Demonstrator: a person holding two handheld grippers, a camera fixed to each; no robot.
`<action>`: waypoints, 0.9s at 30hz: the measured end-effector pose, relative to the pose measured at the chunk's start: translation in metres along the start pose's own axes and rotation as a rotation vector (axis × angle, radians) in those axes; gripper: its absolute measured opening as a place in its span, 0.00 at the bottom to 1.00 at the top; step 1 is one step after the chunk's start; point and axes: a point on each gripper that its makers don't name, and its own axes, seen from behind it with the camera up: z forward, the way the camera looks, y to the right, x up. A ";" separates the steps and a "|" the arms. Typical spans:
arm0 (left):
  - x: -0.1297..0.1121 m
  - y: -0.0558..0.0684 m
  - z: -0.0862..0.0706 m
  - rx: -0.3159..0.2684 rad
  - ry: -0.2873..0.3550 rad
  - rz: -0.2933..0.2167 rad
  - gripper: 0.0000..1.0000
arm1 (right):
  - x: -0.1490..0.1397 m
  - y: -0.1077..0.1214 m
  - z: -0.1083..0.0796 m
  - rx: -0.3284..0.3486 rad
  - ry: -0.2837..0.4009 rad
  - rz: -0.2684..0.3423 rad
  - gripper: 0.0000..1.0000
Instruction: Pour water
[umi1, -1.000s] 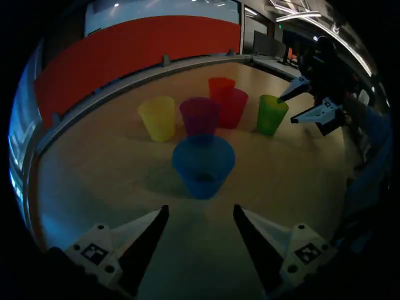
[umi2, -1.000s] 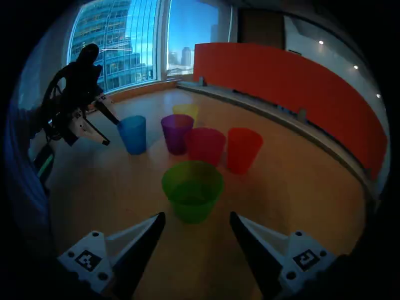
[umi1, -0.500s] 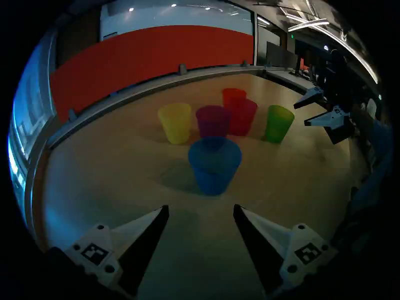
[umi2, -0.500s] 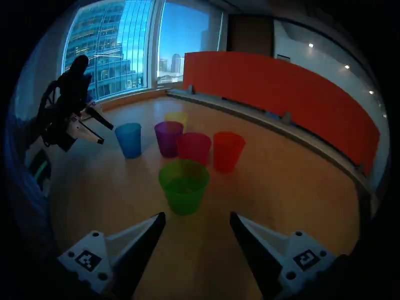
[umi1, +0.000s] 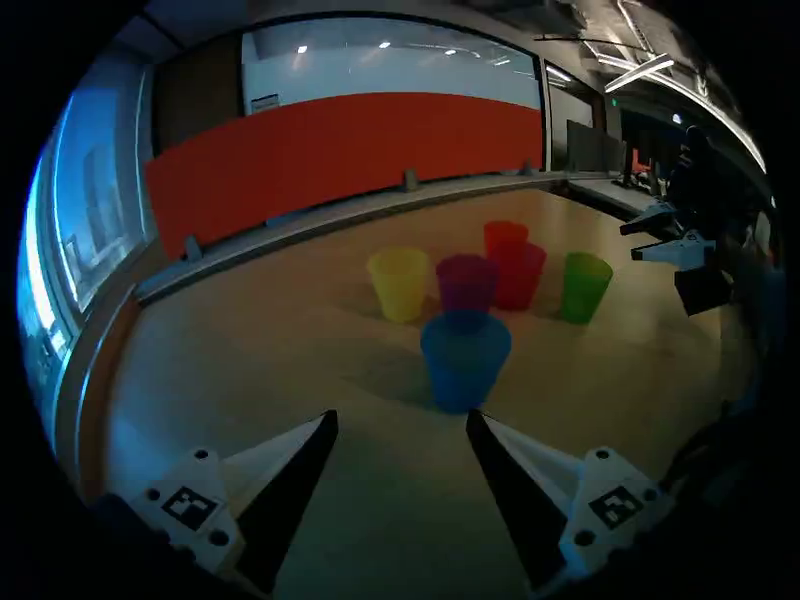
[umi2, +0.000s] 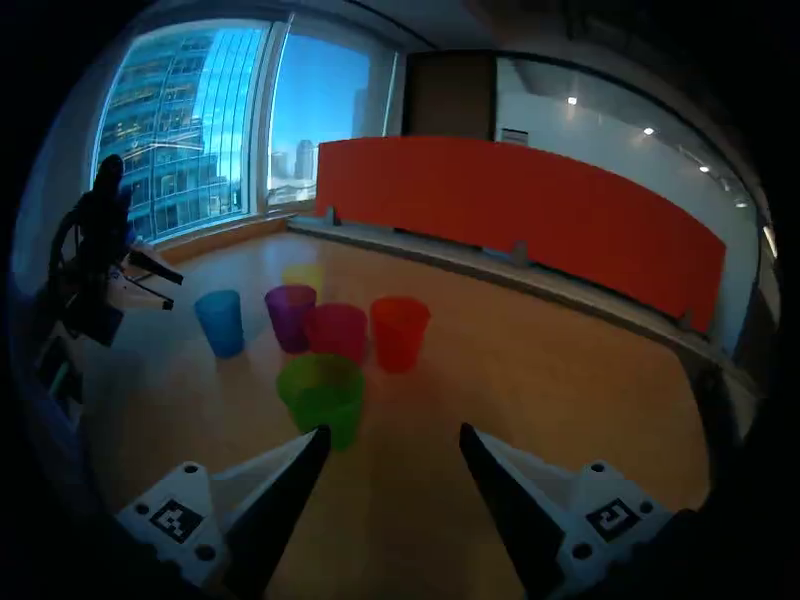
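Six plain cups, six colours, on a pale wood-toned tabletop (umi1: 250, 350).
There were a blue cup (umi1: 465, 360), yellow cup (umi1: 398, 283), purple cup (umi1: 466, 283), magenta-red cup (umi2: 336, 332), orange-red cup (umi2: 399, 333) and green cup (umi1: 585, 286), before an orange-red wall panel (umi1: 350, 140). The left gripper (umi1: 400, 420) and right gripper (umi2: 393, 432) were white with black inner faces, bearing black-and-white square markers (umi1: 190, 505).

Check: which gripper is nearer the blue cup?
Left. The blue cup stands just ahead of the left gripper; the right gripper faces the green cup, with the blue cup farther off.
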 end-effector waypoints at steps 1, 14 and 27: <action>0.003 -0.004 -0.002 0.016 0.013 -0.003 0.96 | 0.004 0.002 -0.001 -0.012 0.014 0.006 1.00; 0.044 -0.043 -0.022 0.179 0.205 -0.054 0.96 | 0.046 0.033 -0.009 -0.191 0.187 0.071 1.00; 0.073 -0.074 -0.047 0.335 0.375 -0.114 0.96 | 0.081 0.068 -0.021 -0.366 0.354 0.146 1.00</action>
